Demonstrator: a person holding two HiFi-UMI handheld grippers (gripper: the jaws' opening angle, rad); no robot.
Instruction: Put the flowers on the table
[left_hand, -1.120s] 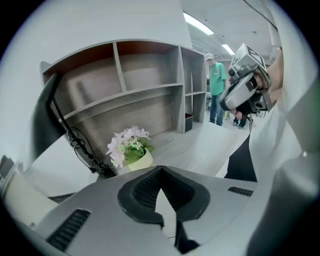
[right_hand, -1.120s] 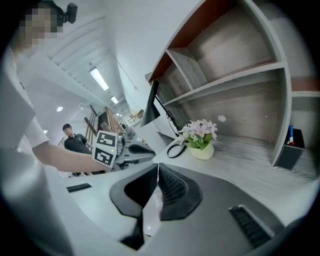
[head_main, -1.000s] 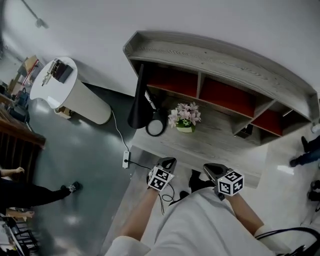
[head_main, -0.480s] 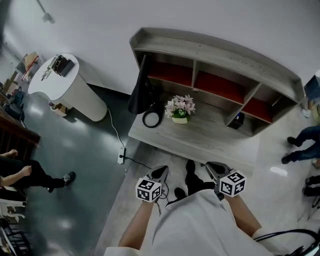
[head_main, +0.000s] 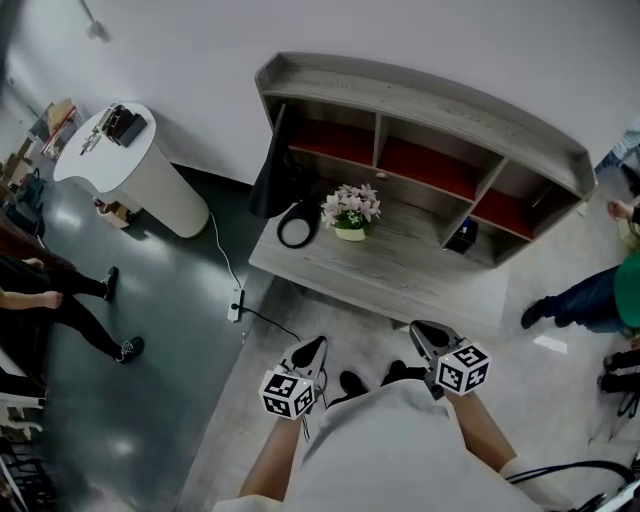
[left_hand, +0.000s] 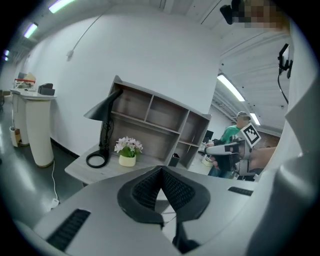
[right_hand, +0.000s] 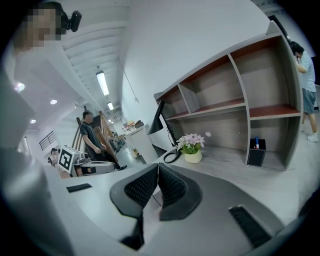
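Potted flowers (head_main: 350, 208) stand on the grey wooden table (head_main: 400, 275), and both grippers are shut and empty, well short of it.

The small white pot of pink blooms sits upright toward the left of the tabletop. It is just beside the ring foot of a black desk lamp (head_main: 273, 170) and in front of the shelf unit (head_main: 430, 110) with its red-backed compartments. A black pen holder (head_main: 460, 236) stands well apart to the right, under the shelves. The left gripper (head_main: 316, 346) and right gripper (head_main: 424, 330) hang over the floor on the near side of the table, well away from the pot, each with its jaws pressed together and nothing between them. A white round pedestal (head_main: 150, 190) stands off to the left. A power strip (head_main: 237, 303) lies on the floor near the table's corner, and bystanders (head_main: 575, 300) show at either edge.
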